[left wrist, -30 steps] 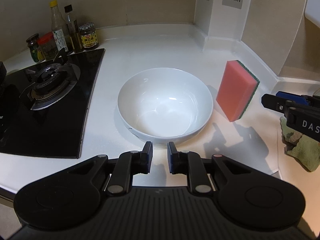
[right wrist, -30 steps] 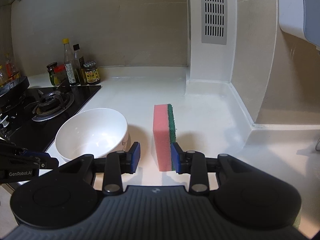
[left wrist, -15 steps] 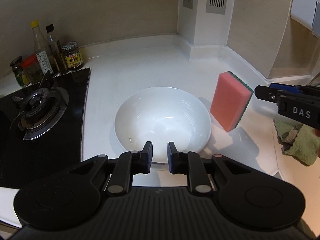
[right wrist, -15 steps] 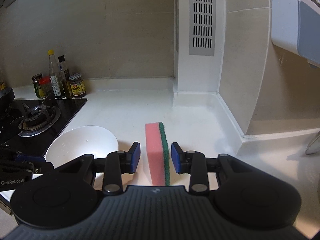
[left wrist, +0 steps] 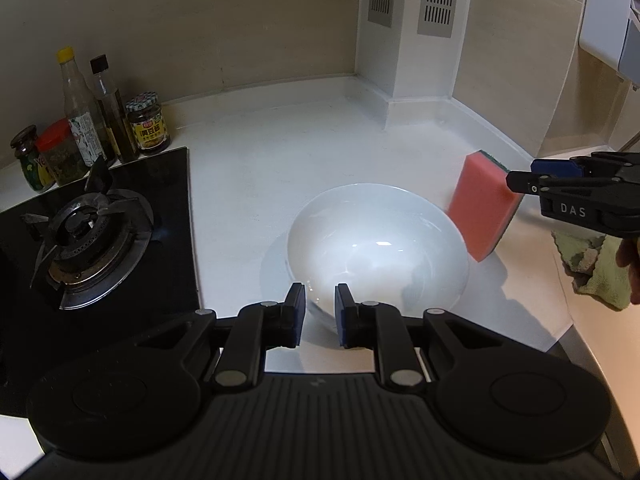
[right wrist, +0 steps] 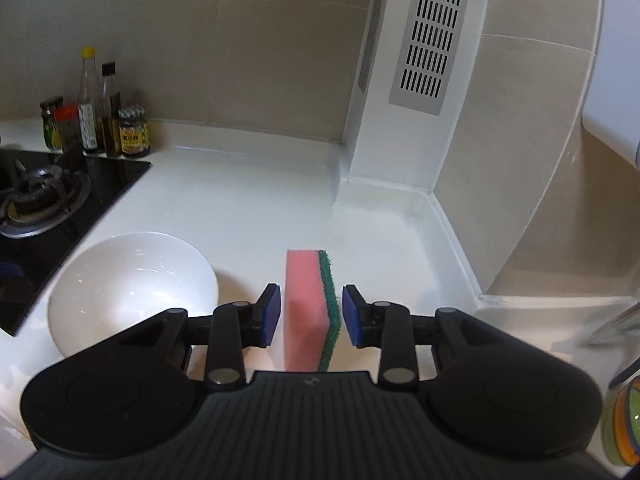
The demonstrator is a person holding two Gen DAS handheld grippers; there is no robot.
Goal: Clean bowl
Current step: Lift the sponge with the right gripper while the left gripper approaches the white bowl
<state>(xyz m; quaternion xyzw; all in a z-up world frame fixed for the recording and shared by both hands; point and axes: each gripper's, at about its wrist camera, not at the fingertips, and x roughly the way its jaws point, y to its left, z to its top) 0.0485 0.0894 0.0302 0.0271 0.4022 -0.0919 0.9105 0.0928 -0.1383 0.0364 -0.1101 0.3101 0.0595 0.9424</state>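
The left gripper (left wrist: 320, 308) has closed in on the bowl (left wrist: 376, 248), whose near rim now sits between its parted fingers. The right gripper (right wrist: 310, 314) has advanced until the sponge (right wrist: 310, 308) stands between its open fingers.

Open counter (left wrist: 280, 152) behind bowl (left wrist: 376, 240)

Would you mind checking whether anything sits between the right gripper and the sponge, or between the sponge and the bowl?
Nothing visible does. The right gripper is open with the upright sponge already between its fingers, small gaps either side. The bowl sits just left of the sponge, with only bare counter between them.
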